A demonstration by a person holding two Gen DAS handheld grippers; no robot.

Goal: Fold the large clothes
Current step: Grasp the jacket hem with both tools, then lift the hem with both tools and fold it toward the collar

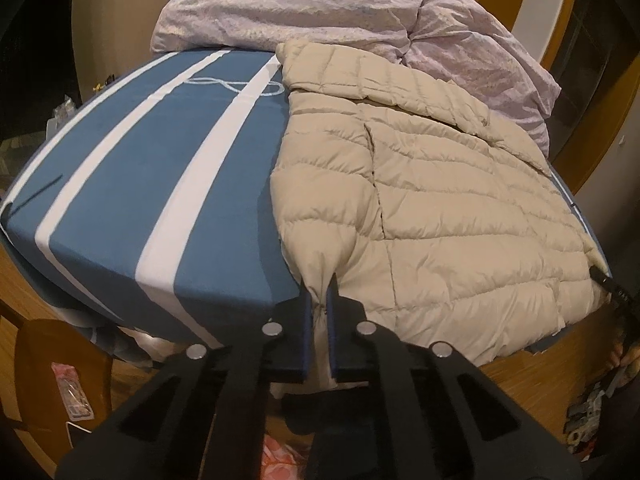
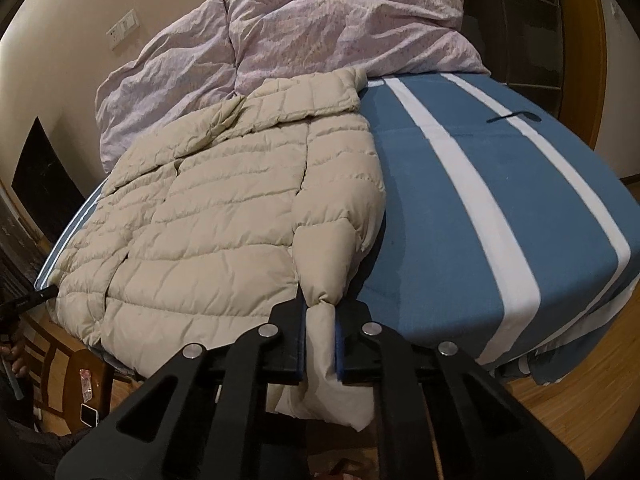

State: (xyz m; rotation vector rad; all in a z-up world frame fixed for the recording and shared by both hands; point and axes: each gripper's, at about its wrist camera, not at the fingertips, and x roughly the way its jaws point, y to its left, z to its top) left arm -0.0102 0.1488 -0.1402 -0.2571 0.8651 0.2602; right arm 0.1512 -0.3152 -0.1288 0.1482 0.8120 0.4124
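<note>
I have both hem corners of the beige jacket (image 1: 420, 184) pinched at the near edge of the bed (image 1: 152, 184). My left gripper (image 1: 319, 300) squeezes puffy quilted fabric between pressed fingers; my right gripper (image 2: 320, 312) does likewise. Next, I judge, both lift together and carry the hem toward the collar by the crinkled lilac duvet (image 1: 288, 4).

- The left gripper (image 1: 319, 300) is built from matte black angular arms, pierced by long slots
- Four round silver pivot pins are set across its linkage, from 9 to 3 o'clock
- Its fingers (image 1: 306, 320) are lined with blue pads
- The right gripper (image 2: 320, 312) is made the same: black slotted arms, four silver pins, blue-faced fingers (image 2: 339, 340)
</note>
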